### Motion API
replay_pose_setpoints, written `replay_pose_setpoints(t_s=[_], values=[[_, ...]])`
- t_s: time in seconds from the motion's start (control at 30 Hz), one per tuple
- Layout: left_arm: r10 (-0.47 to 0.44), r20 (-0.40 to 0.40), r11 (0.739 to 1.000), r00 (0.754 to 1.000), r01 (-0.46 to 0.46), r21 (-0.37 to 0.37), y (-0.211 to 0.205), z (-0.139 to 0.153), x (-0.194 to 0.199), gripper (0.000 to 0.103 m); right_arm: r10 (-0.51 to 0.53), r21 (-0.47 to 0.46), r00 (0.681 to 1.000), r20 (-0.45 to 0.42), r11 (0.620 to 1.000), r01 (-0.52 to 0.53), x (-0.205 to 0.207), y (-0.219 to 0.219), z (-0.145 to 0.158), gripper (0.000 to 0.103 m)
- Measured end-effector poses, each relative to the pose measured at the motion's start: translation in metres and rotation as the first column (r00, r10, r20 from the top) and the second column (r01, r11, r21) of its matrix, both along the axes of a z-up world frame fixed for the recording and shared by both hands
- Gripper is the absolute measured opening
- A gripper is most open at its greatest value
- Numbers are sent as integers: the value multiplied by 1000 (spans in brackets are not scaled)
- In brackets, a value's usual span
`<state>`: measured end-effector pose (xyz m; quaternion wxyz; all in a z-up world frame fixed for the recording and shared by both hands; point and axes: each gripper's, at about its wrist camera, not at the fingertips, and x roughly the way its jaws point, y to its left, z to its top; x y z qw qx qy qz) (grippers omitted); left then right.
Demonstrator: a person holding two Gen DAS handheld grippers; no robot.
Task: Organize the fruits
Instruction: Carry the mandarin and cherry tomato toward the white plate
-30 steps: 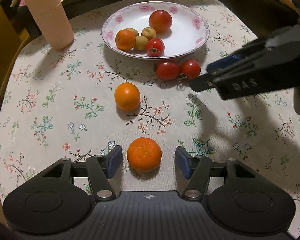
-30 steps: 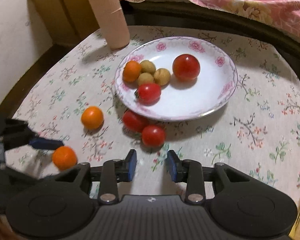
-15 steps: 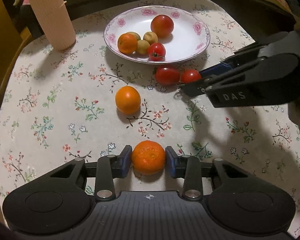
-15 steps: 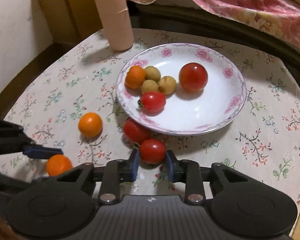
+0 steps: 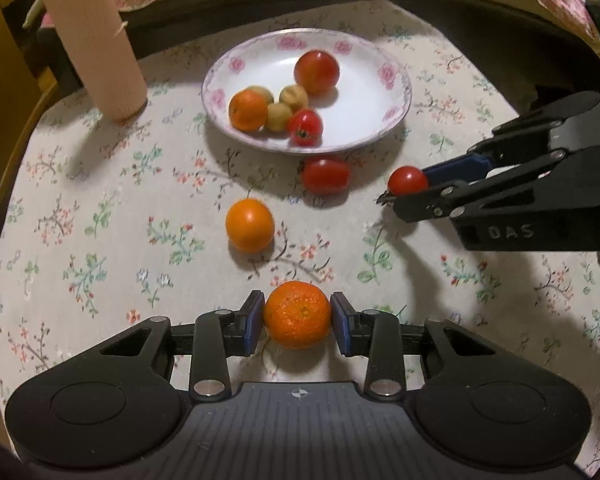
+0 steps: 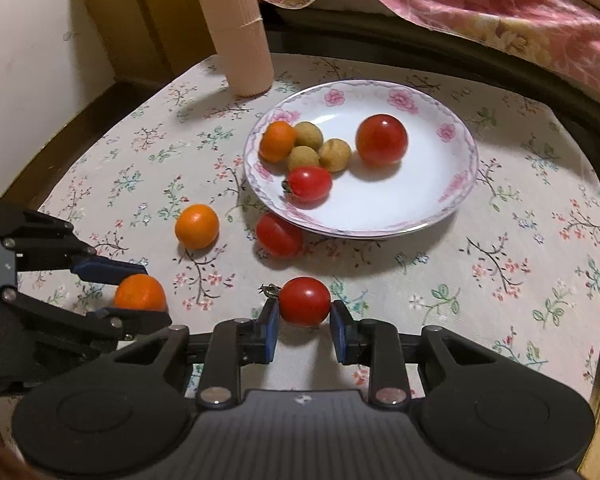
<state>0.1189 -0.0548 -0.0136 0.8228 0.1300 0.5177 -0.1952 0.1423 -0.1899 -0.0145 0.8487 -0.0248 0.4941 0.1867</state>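
Note:
My left gripper [image 5: 298,322] is shut on a bumpy orange tangerine [image 5: 297,314], held just above the cloth; it also shows in the right wrist view [image 6: 140,293]. My right gripper [image 6: 305,322] is shut on a small red tomato [image 6: 305,301], also seen in the left wrist view [image 5: 407,180]. A white flowered plate [image 5: 380,120] holds an orange, three small brown fruits, a small tomato and a large tomato [image 5: 316,72]. A smooth orange [image 5: 249,225] and a red tomato [image 5: 325,176] lie on the cloth in front of the plate.
A tall pink ribbed cylinder [image 5: 94,40] stands left of the plate. The round table has a floral cloth [image 5: 100,200] and a dark rim. Pink patterned fabric [image 6: 460,4] lies behind. A yellow-brown box [image 6: 140,12] stands at the back left.
Both grippers closed, the left on the tangerine and the right on the small tomato. The right gripper has pulled the tomato away from the other one, and both fruits are lifted slightly.

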Motion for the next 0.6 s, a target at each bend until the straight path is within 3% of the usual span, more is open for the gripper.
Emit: replay_pose_setpoints(t_s=[0.6], values=[[15,107,1000,994,-12,-24,-19,23,25,44,-54,25,997,48,998,52,7,-9,18,29]])
